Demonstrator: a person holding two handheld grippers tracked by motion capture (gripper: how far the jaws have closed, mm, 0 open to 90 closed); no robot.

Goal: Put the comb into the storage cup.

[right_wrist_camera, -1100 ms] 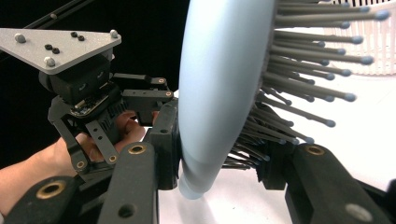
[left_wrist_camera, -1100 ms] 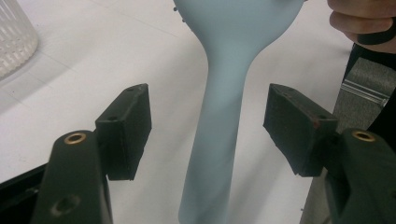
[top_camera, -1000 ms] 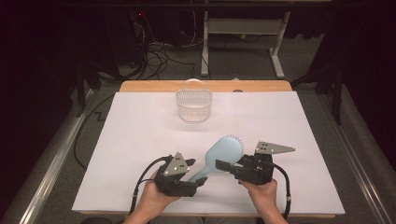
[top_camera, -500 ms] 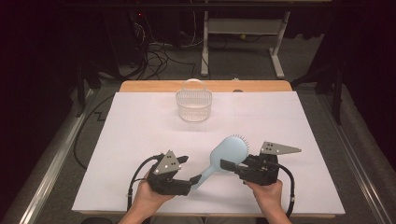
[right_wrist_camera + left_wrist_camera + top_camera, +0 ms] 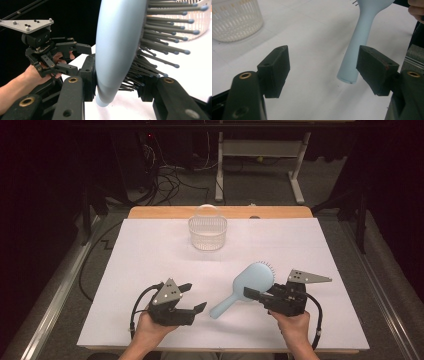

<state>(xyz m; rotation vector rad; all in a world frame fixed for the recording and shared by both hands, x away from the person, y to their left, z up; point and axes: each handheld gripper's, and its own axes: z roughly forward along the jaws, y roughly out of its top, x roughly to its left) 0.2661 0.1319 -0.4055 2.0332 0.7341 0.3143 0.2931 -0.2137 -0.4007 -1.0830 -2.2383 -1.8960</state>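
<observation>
A light blue hairbrush [image 5: 253,278] is held above the white table cover, handle pointing down-left. My right gripper [image 5: 253,294] is shut on the brush head, one pad on the smooth back [image 5: 117,45] and the other among the bristles; in its own view the right gripper [image 5: 117,86] clamps the head edge-on. My left gripper [image 5: 196,296] stands open just left of the handle tip. Its jaws have just been opening and hold nothing. In its own view the left gripper [image 5: 323,67] frames bare table, with the handle [image 5: 359,42] just beyond its right pad, untouched.
A clear ribbed plastic basket [image 5: 207,232] stands at the back middle of the white cover [image 5: 150,250], seen also as the basket [image 5: 234,22] at upper left. A wooden table edge [image 5: 165,212] runs behind it. Cables trail from both grippers.
The left gripper has drawn back to the left, off the brush handle, and its jaws have widened. The right gripper still holds the brush head in nearly the same place.
</observation>
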